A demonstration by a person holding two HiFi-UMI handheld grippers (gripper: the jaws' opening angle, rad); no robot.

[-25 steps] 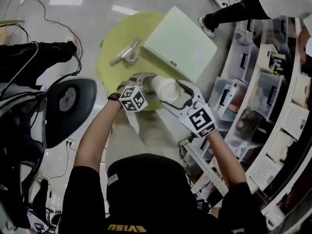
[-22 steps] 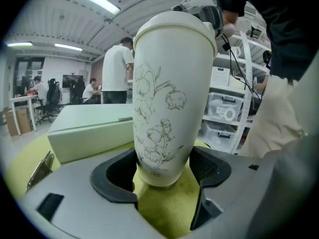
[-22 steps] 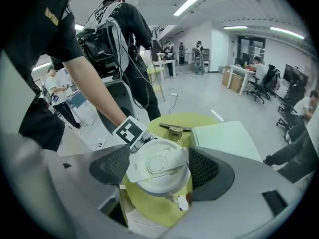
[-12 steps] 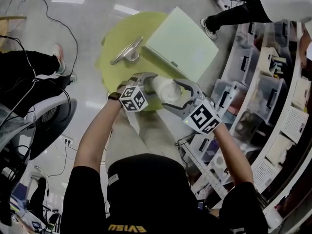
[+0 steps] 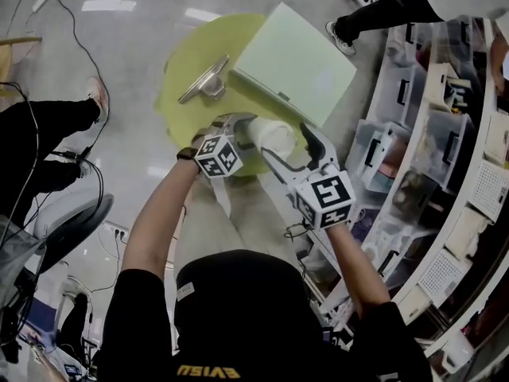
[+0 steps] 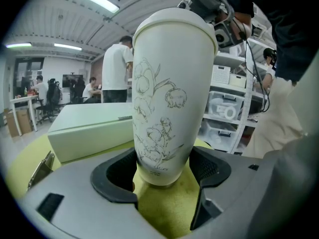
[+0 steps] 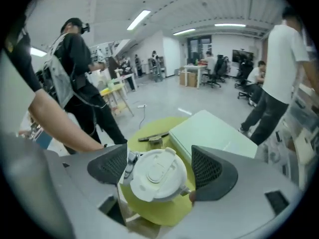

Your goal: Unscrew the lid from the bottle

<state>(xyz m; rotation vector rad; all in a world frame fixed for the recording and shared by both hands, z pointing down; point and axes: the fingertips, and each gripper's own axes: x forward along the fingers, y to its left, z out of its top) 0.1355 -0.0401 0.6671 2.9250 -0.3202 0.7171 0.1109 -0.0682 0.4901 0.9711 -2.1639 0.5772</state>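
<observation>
Workshop floor is seen around a round yellow-green table [image 5: 176, 102], and shelves of clear bins [image 5: 413, 134] are ranged off the right claw's [image 7: 158, 167] outer side, their contents too blurred to tell. The foot of the upright white bottle [image 6: 169, 83] is clamped between the left claw's [image 6: 162, 168] pads. Its lid [image 7: 153, 176] is on, so nothing inside is shown. The right claw's jaws are opening around that lid. Beyond both claws a shut pale-green box [image 5: 298, 58] and a metal tool [image 5: 205, 84] are laid.

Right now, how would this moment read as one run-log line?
left tongs: shut on bottle base | right tongs: opening around lid, not pressing | lid: on bottle | bottle: upright on yellow table
</observation>
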